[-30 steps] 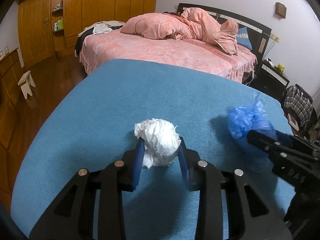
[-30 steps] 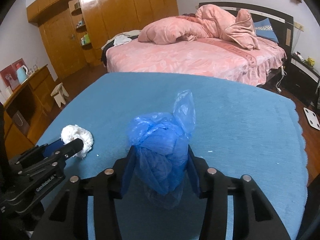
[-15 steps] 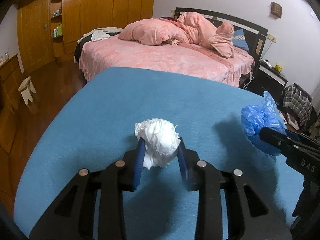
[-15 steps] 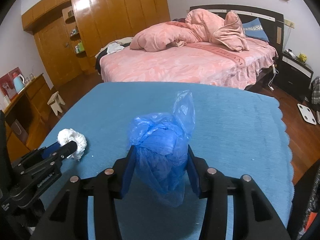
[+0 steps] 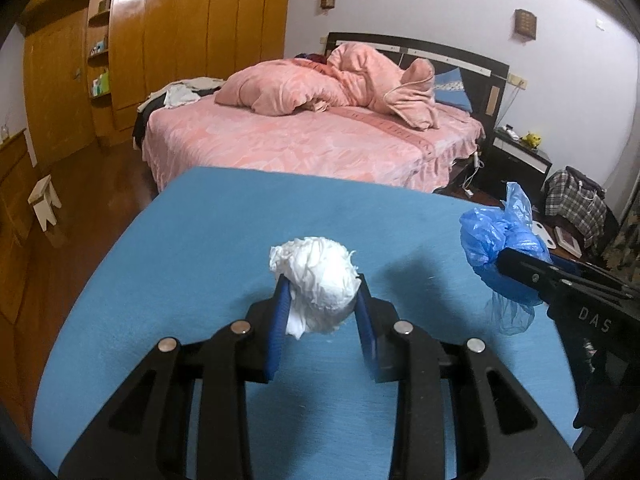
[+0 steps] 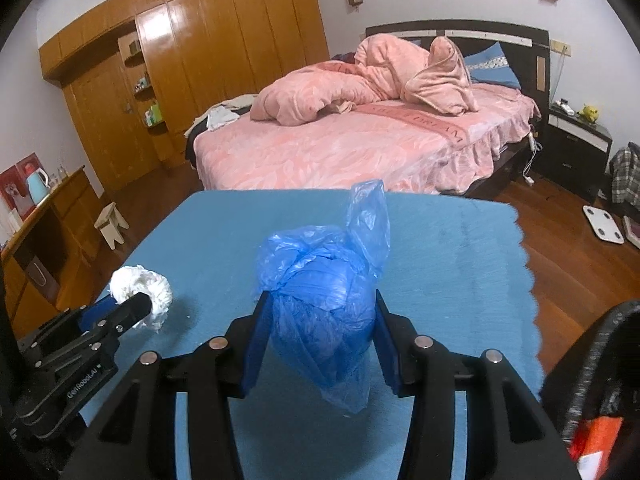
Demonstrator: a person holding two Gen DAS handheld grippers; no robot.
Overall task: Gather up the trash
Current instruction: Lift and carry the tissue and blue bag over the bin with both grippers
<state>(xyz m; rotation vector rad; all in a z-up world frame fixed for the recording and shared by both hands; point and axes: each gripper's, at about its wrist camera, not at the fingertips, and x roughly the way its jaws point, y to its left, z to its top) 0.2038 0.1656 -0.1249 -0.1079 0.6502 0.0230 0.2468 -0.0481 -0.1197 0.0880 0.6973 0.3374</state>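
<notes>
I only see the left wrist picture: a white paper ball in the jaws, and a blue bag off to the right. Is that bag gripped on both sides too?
Observer: Yes. In the right wrist view, both jaws of the right gripper press the bag.
Operator: What is the cloth's right side like?
Observer: The cloth ends in a scalloped edge there.
Operator: Anything at the room's far left?
Observer: A light blue kettle stands on a wooden dresser.

We see a white paper wad (image 5: 316, 280), a translucent blue plastic bag (image 6: 324, 300), a plain blue tablecloth (image 5: 200, 248), and a pink floral-patterned bedspread (image 5: 300, 140) at upper centre.
</notes>
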